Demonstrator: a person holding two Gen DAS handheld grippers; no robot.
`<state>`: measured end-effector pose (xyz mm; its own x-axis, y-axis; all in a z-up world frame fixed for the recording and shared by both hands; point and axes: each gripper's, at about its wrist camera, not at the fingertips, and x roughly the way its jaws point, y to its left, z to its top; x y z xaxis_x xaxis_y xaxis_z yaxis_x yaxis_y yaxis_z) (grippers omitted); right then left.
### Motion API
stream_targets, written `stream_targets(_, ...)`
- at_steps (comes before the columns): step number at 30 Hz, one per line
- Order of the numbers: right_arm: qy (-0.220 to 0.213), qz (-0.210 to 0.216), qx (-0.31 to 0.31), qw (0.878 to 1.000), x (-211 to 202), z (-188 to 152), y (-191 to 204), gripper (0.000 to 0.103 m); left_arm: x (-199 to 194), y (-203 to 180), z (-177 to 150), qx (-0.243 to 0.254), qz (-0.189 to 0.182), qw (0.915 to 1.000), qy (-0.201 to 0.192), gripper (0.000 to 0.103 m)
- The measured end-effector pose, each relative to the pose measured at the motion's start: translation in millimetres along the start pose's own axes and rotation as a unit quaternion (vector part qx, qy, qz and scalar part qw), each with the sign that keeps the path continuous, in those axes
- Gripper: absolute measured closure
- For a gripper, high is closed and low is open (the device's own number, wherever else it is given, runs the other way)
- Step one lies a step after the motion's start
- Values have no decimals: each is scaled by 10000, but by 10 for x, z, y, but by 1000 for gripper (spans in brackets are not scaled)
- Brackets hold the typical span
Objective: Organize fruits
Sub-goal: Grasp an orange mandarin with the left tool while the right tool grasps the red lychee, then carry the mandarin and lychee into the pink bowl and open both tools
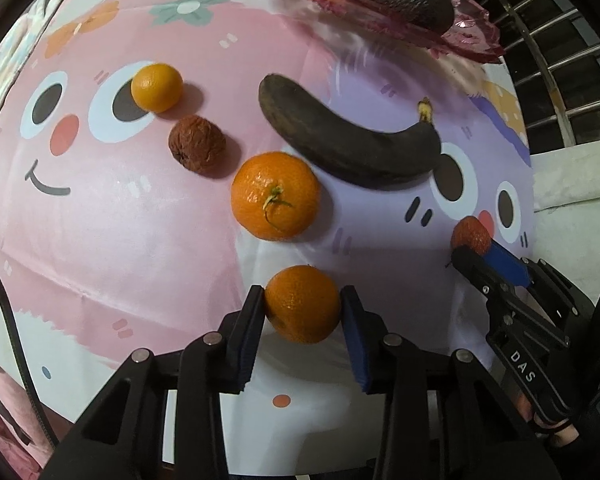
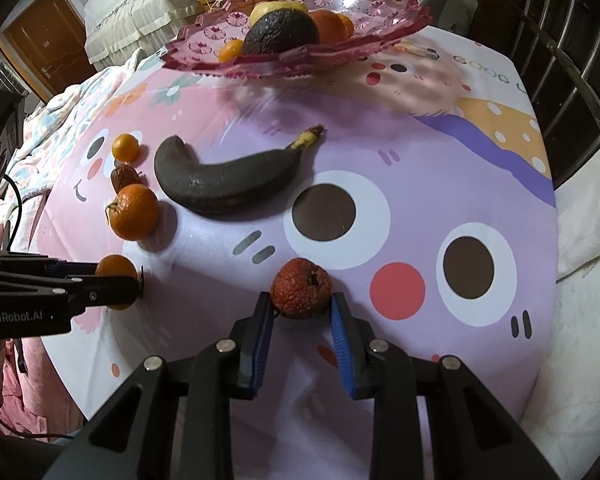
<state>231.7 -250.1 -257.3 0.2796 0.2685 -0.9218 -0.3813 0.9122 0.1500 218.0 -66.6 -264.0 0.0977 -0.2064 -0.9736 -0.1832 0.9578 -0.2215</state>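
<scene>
Left wrist view: the left gripper (image 1: pixel 302 305) has its fingers (image 1: pixel 249 334) clamped on a small orange (image 1: pixel 302 303) at 6 o'clock on the worktop (image 1: pixel 140 240). The orange looks firm, round and light; the hold across its widest part suits it. Right wrist view: the right gripper (image 2: pixel 301 305) grasps a wrinkled red fruit (image 2: pixel 301 288), also at 6 o'clock, likely soft and easily bruised. The pink bowl (image 2: pixel 228 24) waits at 12 o'clock.

pink bowl (image 1: pixel 472 36) cut off by top edge, shrivelled brown fruit (image 2: pixel 125 178) half-hidden behind a tangerine (image 2: pixel 134 212)
</scene>
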Motion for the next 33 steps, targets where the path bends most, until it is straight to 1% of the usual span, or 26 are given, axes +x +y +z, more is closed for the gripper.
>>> stream_targets(3,-98,3,53,9999,-75,81,-18,74,-124,-28,39,44,-21,9999,-97,66)
stream_targets(9,-317,-99,221,9992,-235,331,-81,74,-459,-92,222,90,-87,9989,-442,66)
stream_targets(14,-598,-129,436,9972,-382,608,-181,74,-714,-128,408,69,-201,9971,-733,66)
stream_targets(19,-835,-109,507,9952,-454,837,-235,74,-913,-129,628,64,-270,9946,-999,66)
stream_targets(26,-1102,-40,654,9918,-455,1162,-312,74,-952,-164,943,20,-317,9922,-1202,66)
stream_targets(33,-1159,42,757,9904,-360,1382,-364,74,-948,-246,1289,38,-357,9901,-1360,66)
